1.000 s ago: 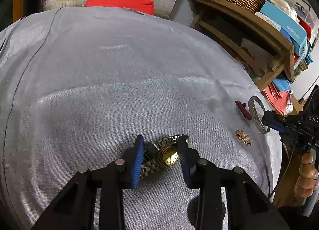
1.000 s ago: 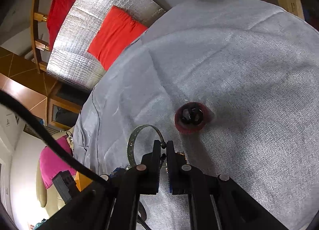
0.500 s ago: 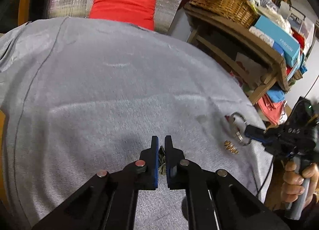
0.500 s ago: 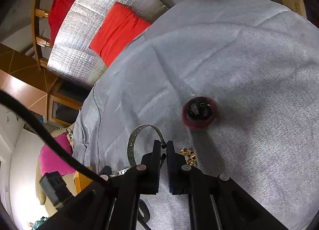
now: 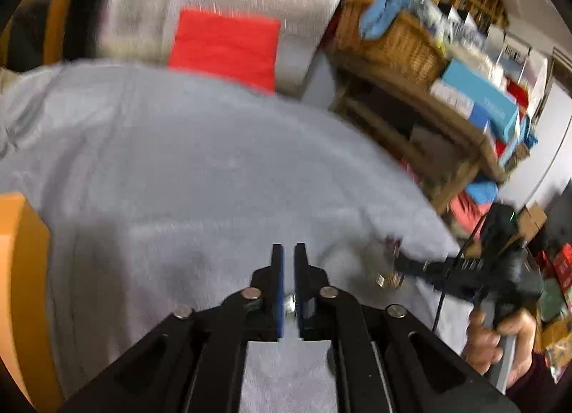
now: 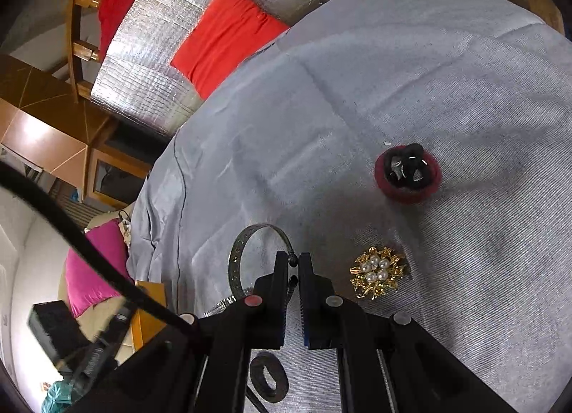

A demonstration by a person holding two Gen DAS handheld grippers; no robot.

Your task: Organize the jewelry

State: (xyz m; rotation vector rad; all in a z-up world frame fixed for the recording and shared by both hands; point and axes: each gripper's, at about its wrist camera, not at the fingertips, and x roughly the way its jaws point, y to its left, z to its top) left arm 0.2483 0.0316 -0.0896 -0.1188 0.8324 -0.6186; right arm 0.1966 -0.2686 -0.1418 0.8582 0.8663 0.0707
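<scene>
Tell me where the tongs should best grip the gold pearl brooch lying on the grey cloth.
Probably across the outer gold petals of the brooch, coming straight down from above. It lies flat on the grey cloth, with no side edge standing up; the pearl cluster in the middle looks rounded and likely to slip.

Around the gold brooch [image 6: 379, 273] the grey cloth [image 6: 447, 98] on the counter lies bare toward its far and right sides. Just beyond the brooch sits a red ring with black bands [image 6: 407, 173]. Beside the brooch on the left, the right tongs [image 6: 293, 260] grip a silver bangle [image 6: 238, 251]. A black loop [image 6: 268, 375] lies nearer than the brooch, under the tongs.
</scene>
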